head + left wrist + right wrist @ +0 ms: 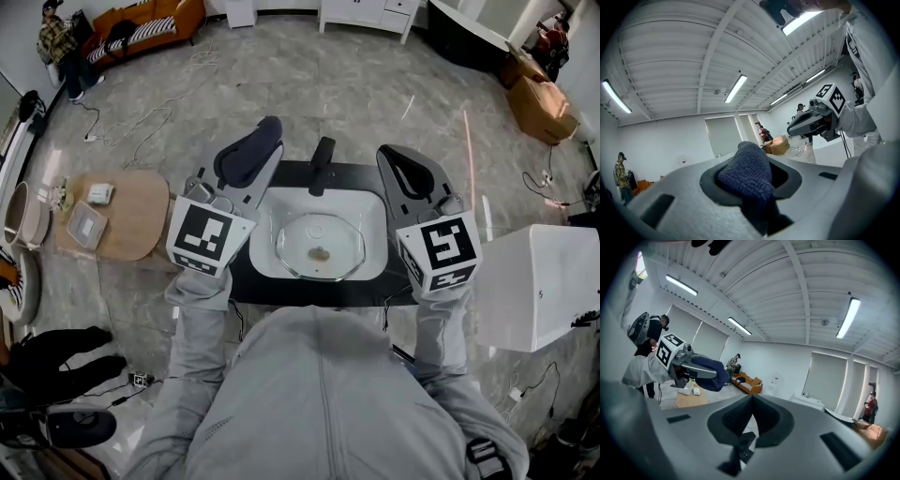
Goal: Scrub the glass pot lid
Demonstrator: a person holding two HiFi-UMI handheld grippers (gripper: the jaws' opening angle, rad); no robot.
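Our left claw (751,183) is clenched on a dark blue cloth (746,169), which bulges out of the jaws in a rounded wad. In the head view this left claw (259,142) is raised and tilted away from us, the cloth (246,157) filling it from tip to base. Its own camera looks up at a ribbed ceiling with strip lights.

Our right claw (752,414) is clenched on nothing: the two jaws meet edge to edge along a thin line, with no object between them. From the head view the right claw (401,171) is raised at much the same height as the left, and the two are well apart, one on each side of the sink (376,212).

The glass pot lid (319,246) lies flat in the white sink, below and between the claws; neither claw touches it. A small brownish spot shows near its middle, and we cannot tell whether that is a knob or dirt. A black faucet (322,165) stands at the far rim of the sink, which is set in a black worktop (361,174). A round wooden side table (136,211) stands to the left.
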